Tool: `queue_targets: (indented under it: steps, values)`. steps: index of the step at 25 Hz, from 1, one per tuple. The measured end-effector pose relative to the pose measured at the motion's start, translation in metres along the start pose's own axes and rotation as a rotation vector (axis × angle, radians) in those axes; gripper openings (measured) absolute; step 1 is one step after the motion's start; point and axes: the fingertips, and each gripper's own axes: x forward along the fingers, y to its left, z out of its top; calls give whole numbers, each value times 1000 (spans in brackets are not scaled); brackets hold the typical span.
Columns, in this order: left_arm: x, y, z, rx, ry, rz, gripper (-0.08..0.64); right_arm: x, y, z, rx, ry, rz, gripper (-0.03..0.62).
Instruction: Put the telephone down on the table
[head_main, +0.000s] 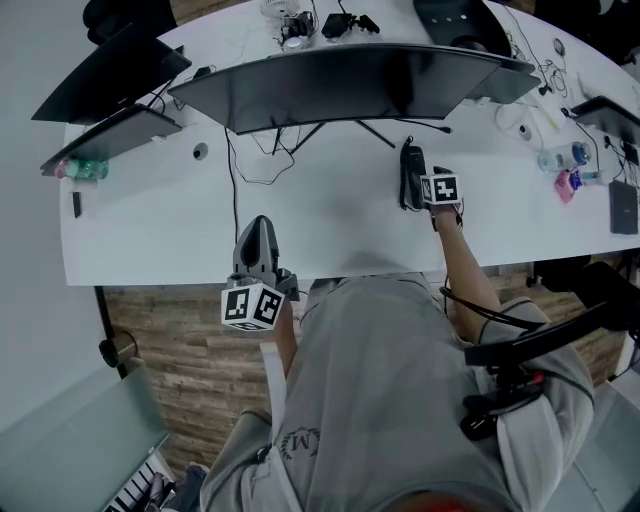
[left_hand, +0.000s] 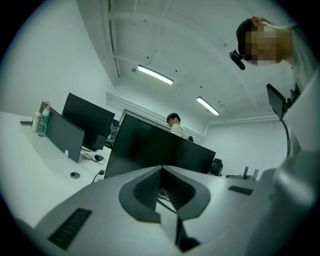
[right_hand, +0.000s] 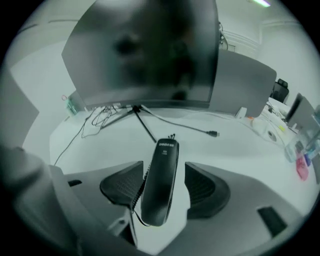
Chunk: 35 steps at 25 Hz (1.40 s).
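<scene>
A black telephone handset (right_hand: 161, 180) lies flat on the white table (head_main: 150, 230), its coiled cord (right_hand: 139, 192) trailing from its near end. My right gripper (right_hand: 164, 166) points steeply down over it, one jaw on each side. The right-hand pad (right_hand: 202, 187) stands clear of the handset, so the gripper is open. In the head view the handset (head_main: 411, 178) lies just below the big monitor's stand, beside the right gripper (head_main: 422, 190). My left gripper (head_main: 258, 232) hovers over the table's front edge, shut and empty; in its own view the left gripper (left_hand: 161, 169) has its tips together.
A wide curved monitor (head_main: 350, 85) spans the back of the table, with its stand legs and cables (head_main: 260, 160) in front of it. Smaller monitors (head_main: 110, 70) and a bottle (head_main: 85, 168) are at the left. Bottles and a pink item (head_main: 567, 185) sit at the right. Another person (left_hand: 175, 125) stands behind the monitors.
</scene>
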Motion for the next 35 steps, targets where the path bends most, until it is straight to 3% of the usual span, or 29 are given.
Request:
queue_targets:
  steps: [6,12,15,19,23,35]
  values:
    - [14,-6,17,49,-34,-44,11,-100,4,100,47,-387,58,250]
    - [35,-32,56,153,-96,-123,11,-277,13,199,7,-898,52,238]
    - [37,-50,83,201,-156,-161,11,-367,24,215,-49,-1132,-3,163]
    - [33,-74,118,262,-248,-218,11,-454,40,211,-111,-1339,-83,76]
    - [30,-91,140,294,-321,-259,11,-492,48,199,-163,-1430,-159,40]
    - [18,-89,131,270,-312,-261,11,-484,49,174,-141,-1388,-168,15]
